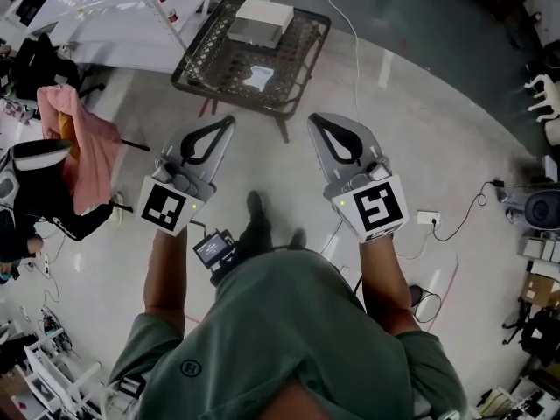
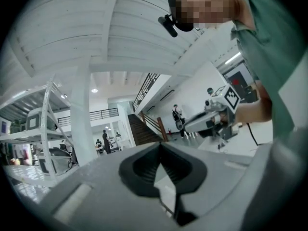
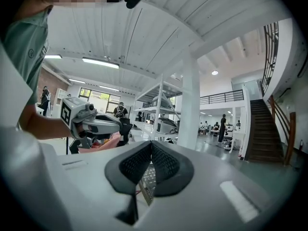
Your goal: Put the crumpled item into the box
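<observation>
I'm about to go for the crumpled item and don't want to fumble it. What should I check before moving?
1. Crumpled item in sight: ok, lying on the table.
2. Box nearby: ok, on the same table, beyond the item.
3. Box open: cannot tell.
4. Left tongs free: ok, shut and empty.
5. Right tongs free: ok, shut and empty.
6. Tongs opened for a grasp: not ok, both shut, and both short of the table.
</observation>
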A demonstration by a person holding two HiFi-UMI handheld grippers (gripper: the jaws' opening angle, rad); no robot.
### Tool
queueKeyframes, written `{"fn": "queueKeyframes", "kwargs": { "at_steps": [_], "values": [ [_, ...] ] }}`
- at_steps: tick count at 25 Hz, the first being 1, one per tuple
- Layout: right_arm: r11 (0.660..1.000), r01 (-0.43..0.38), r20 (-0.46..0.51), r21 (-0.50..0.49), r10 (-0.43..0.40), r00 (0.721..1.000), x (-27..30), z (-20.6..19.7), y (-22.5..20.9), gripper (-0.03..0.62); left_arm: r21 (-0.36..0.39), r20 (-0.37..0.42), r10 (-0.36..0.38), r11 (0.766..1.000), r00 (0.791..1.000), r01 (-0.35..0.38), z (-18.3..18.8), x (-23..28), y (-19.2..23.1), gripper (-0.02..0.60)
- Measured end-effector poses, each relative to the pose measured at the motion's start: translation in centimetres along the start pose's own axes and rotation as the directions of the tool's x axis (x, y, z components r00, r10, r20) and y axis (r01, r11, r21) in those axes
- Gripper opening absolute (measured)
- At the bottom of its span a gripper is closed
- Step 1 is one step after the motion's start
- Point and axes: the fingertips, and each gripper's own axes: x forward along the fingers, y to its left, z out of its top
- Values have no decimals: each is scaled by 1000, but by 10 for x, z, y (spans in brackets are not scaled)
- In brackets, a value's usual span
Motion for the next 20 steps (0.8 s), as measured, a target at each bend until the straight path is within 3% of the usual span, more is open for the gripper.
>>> {"fn": "queueKeyframes", "kwargs": {
  "at_steps": [20],
  "values": [
    [971,236,-42,-29,-237,971,131,10,-74,8,-2,102,-222,975,970,224,-48,86,146,2]
  ]
}}
